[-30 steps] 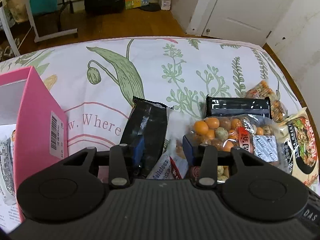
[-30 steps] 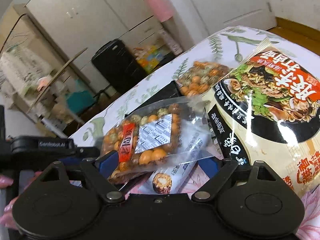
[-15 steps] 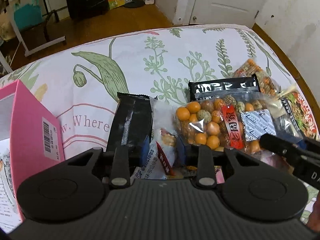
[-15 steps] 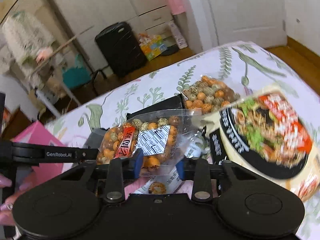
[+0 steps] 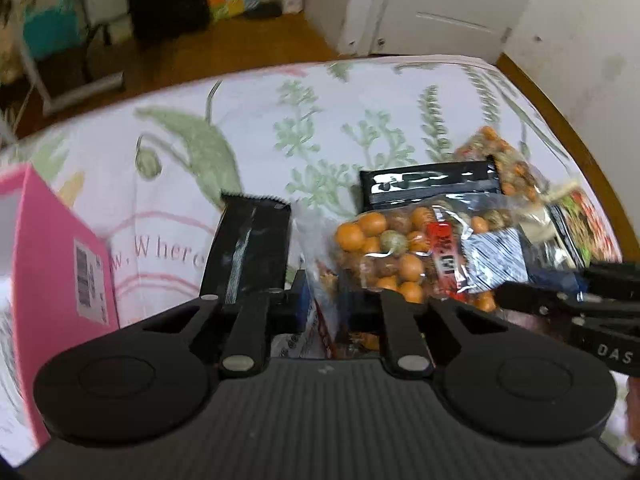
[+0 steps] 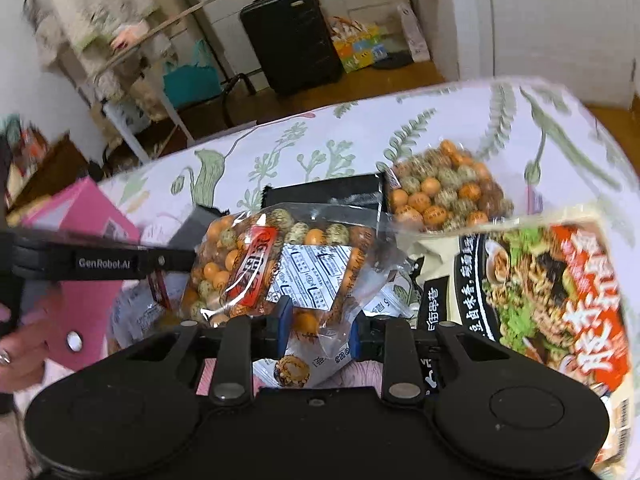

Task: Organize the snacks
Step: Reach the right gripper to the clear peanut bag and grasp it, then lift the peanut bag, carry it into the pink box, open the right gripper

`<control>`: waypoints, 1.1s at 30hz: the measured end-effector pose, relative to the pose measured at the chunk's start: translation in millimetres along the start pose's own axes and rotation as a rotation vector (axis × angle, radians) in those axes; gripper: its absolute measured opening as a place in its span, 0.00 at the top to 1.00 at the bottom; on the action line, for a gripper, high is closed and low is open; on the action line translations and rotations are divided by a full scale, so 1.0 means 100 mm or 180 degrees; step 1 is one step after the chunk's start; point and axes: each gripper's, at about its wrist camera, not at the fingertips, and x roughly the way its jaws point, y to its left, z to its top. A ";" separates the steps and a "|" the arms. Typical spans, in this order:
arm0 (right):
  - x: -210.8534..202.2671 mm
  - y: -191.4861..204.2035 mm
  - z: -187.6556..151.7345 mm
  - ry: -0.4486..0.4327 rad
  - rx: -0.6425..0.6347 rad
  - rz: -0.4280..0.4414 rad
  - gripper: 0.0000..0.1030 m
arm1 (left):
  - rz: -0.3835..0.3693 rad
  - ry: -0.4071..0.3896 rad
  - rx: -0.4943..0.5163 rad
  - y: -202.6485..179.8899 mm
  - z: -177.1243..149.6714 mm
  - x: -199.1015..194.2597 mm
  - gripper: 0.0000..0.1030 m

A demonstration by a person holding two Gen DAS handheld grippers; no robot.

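My left gripper (image 5: 326,300) is shut on a small white snack packet (image 5: 316,312) with red print, in the heap of snacks. A clear bag of orange and green coated nuts (image 6: 280,264) with a red label sits just beyond it. My right gripper (image 6: 320,322) is shut on that bag's near edge, and the bag hangs slightly raised over the pile. In the left wrist view the nut bag (image 5: 400,248) lies right of centre, with the right gripper (image 5: 532,288) reaching in from the right. The left gripper (image 6: 176,259) comes in from the left in the right wrist view.
An open pink box (image 5: 64,264) stands at the left on the floral tablecloth (image 5: 240,120). Around the grip lie a black sachet (image 5: 248,256), a black zip pouch (image 5: 432,184), a second nut bag (image 6: 440,196) and a large noodle pack (image 6: 540,280). A hand (image 6: 20,344) shows at left.
The right gripper went from wide open around the nut bag to shut on it, rolling more level and rising a little. The left gripper's fingers closed onto the white packet.
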 end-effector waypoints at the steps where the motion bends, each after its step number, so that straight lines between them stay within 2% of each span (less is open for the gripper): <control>1: -0.02 0.04 0.00 0.0000 -0.0048 -0.0020 0.71 | 0.0007 -0.0054 0.0088 -0.05 -0.01 -0.04 0.92; 4: -0.08 0.11 0.04 0.0029 -0.0081 0.0141 0.74 | -0.0405 -0.0012 0.0059 -0.15 0.00 -0.19 0.95; 6: -0.12 0.22 0.04 0.0058 -0.0198 0.0168 0.75 | -0.0330 0.0218 0.0090 -0.28 0.02 -0.21 0.95; 8: -0.12 0.31 0.05 0.0095 -0.0278 0.0095 0.75 | -0.0328 0.0101 0.0141 -0.35 0.00 -0.27 0.95; 10: -0.11 0.33 0.05 0.0111 -0.0318 -0.0023 0.75 | -0.0099 -0.0045 0.0206 -0.36 -0.01 -0.31 0.94; 11: -0.11 0.34 0.04 0.0110 -0.0353 -0.0065 0.76 | -0.0059 -0.0096 0.0193 -0.33 -0.02 -0.34 0.93; 14: -0.17 0.31 -0.01 0.0115 -0.0417 -0.0090 0.75 | -0.0105 -0.0115 0.0072 -0.15 0.01 -0.36 0.89; 16: -0.18 0.24 -0.03 0.0128 -0.0425 -0.0106 0.75 | -0.0096 -0.0100 0.0082 -0.07 0.04 -0.32 0.73; 18: -0.14 0.12 -0.04 0.0096 -0.0413 -0.0135 0.71 | -0.0099 -0.0092 0.0146 -0.03 0.11 -0.22 0.66; 19: -0.12 0.11 -0.03 0.0066 -0.0439 -0.0187 0.63 | -0.0121 -0.0061 0.0172 -0.02 0.15 -0.17 0.62; 23: -0.14 0.00 -0.07 -0.0092 -0.0251 -0.0345 0.42 | -0.0204 0.0039 0.0247 -0.06 0.31 0.05 0.60; 26: -0.29 0.03 -0.18 -0.0291 -0.0074 -0.0484 0.41 | -0.0283 0.0056 0.0370 -0.11 0.43 0.15 0.57; 28: -0.39 0.04 -0.27 -0.0393 0.0090 -0.0385 0.39 | -0.0392 0.0140 0.0437 -0.12 0.49 0.21 0.49; 31: -0.47 0.06 -0.41 -0.0424 0.0343 -0.0119 0.39 | -0.0522 0.0273 0.0420 -0.13 0.59 0.32 0.49; 33: -0.50 0.09 -0.46 -0.0440 0.0409 -0.0068 0.40 | -0.0641 0.0361 0.0398 -0.13 0.63 0.38 0.49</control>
